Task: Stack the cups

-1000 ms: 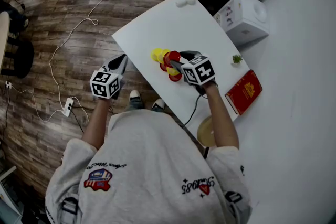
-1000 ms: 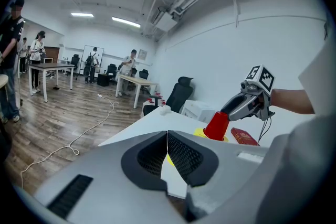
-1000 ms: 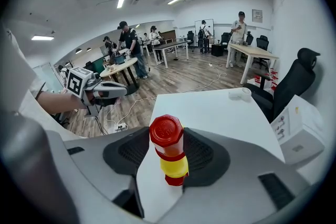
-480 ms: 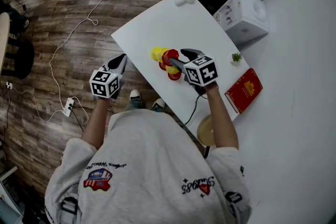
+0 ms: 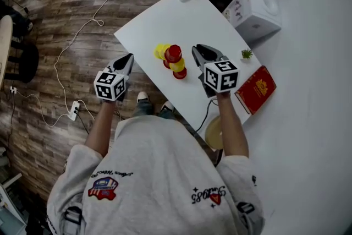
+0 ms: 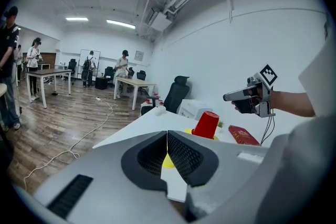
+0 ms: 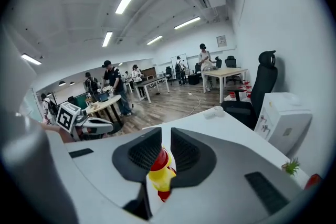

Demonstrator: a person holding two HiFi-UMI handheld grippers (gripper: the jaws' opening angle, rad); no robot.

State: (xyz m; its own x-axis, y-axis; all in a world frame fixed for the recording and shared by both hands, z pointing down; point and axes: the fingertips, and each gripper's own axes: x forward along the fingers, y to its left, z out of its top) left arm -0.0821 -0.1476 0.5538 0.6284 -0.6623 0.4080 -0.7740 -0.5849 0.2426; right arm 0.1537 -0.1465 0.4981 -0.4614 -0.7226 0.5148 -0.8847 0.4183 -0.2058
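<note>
- The table (image 5: 148, 25) is white and stands on a wood floor; a person leans over its near edge with a gripper in each hand.
- The stack (image 5: 176, 63) sits near the table's middle: a red cup on top, a yellow one under it, and red again at the bottom.
- In the left gripper view the top cup (image 6: 206, 124) is upside down, narrow end up.
- A loose yellow cup (image 5: 160, 51) is just beside the stack, on its left; whether it touches the stack cannot be told.
- The right gripper (image 5: 197, 50) hovers over the table to the right of the stack, apart from it.
- Its jaws have just been closing and now stand narrow, with a slim gap and nothing between them; the stack (image 7: 159, 171) shows beyond that gap.
- The left gripper (image 5: 127, 58) is held off the table's left edge, over the floor, well apart from the cups.
- Its jaws (image 6: 167, 136) are pressed together and hold nothing.
- A red book (image 5: 254, 89) lies at the table's right end, with a small plant (image 5: 247, 54) near it.
- A white box (image 5: 253, 11) stands past the table's far corner.
</note>
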